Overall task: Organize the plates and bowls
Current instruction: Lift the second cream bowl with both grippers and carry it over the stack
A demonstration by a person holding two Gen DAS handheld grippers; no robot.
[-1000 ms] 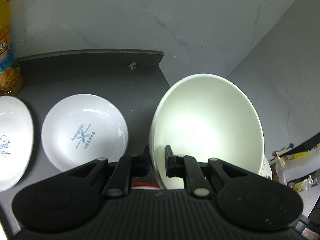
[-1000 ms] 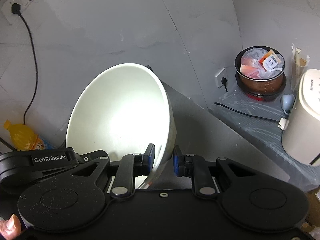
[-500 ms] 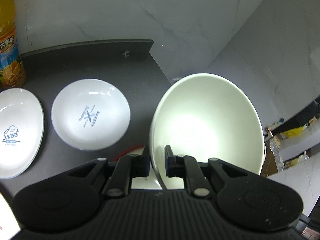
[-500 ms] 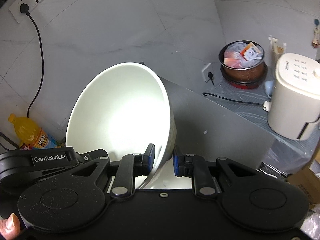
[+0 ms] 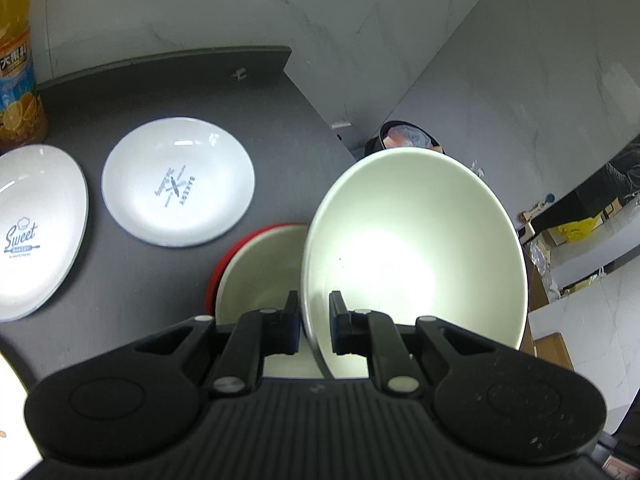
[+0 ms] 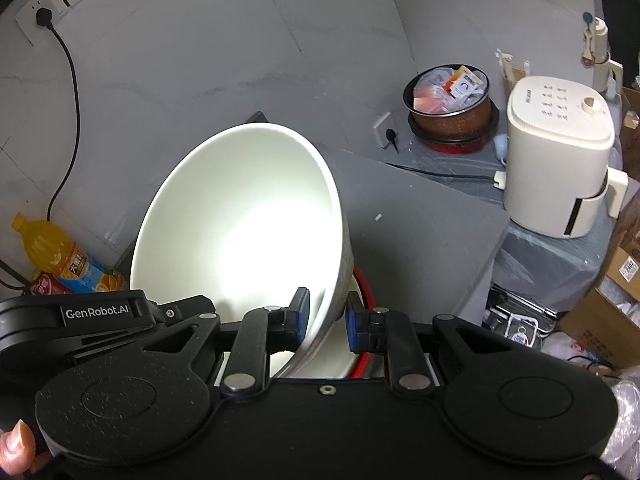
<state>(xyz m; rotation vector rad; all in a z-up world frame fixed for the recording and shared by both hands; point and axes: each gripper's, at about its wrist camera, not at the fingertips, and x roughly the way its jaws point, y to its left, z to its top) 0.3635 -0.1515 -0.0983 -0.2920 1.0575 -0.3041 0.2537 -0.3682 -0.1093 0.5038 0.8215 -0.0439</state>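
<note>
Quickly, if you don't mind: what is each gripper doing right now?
Left gripper: shut on the white bowl's rim.
Right gripper: shut on the same bowl's rim, opposite side.

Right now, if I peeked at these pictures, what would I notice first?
First the big white bowl, tilted up in the air, with the left gripper and the right gripper each pinching its rim. Under it on the dark table sits a red-rimmed bowl, with two white bakery plates to the left.
</note>
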